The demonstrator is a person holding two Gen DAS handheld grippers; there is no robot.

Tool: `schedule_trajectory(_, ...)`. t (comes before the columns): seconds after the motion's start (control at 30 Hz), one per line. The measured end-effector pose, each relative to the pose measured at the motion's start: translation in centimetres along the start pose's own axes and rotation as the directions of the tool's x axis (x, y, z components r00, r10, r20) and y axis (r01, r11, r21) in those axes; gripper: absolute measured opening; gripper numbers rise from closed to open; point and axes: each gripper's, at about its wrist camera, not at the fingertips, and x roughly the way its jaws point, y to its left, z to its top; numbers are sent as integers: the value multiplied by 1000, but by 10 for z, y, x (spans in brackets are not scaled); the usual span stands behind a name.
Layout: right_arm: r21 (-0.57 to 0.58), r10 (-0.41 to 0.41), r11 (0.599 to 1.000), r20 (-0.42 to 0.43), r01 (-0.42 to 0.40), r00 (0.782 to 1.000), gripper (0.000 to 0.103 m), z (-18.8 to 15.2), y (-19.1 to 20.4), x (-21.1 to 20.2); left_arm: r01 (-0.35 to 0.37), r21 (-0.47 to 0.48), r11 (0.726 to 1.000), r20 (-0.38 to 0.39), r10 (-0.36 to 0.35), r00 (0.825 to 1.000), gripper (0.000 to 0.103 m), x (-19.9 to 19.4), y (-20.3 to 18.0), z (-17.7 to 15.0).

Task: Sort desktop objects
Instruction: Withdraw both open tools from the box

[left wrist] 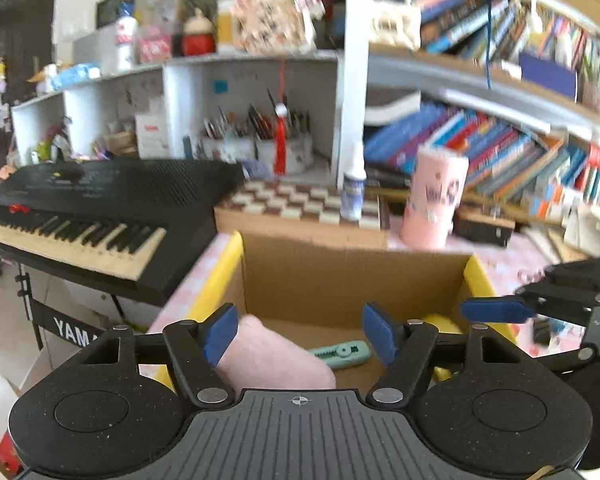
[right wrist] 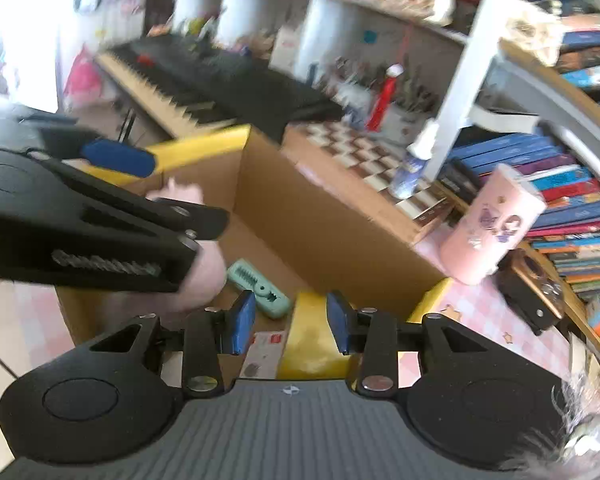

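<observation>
The left gripper is open over the cardboard box. A pink soft thing and a green tool lie inside the box.

A desk covered by a pink checked cloth is seen bearing an open cardboard box, a chessboard box, a pink tumbler, a small bottle and a black case.

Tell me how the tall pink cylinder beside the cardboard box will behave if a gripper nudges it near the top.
The pink cylinder stands upright, tall for its base, so it would probably tip, then roll. Its printed surface looks smooth, perhaps slippery. Weight cannot be judged.
</observation>
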Motion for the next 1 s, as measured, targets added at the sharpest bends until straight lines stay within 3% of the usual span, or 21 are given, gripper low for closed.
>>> schedule_trajectory(0.2, 118, -72, 991, 90, 61, 993, 38, 0, -8, -39, -27, -40, 999, 84, 30, 996, 71, -40, 13, 1)
schedule_trajectory(0.4, 239, -193, 959, 166, 151, 967, 46, -13, -6, -87, -43, -55, 998, 137, 50, 989, 72, -81, 20, -11)
schedule_trajectory(0.67, 377, -312, 897, 165, 233, 935, 48, -56, 15, -142, -56, -73, 996, 135, 66, 989, 73, -127, 33, -45)
schedule_trajectory(1.0, 467, -333, 849, 109, 248, 937, 49, -105, 70, -187, -32, -59, 998, 116, 39, 993, 73, -183, 33, -89)
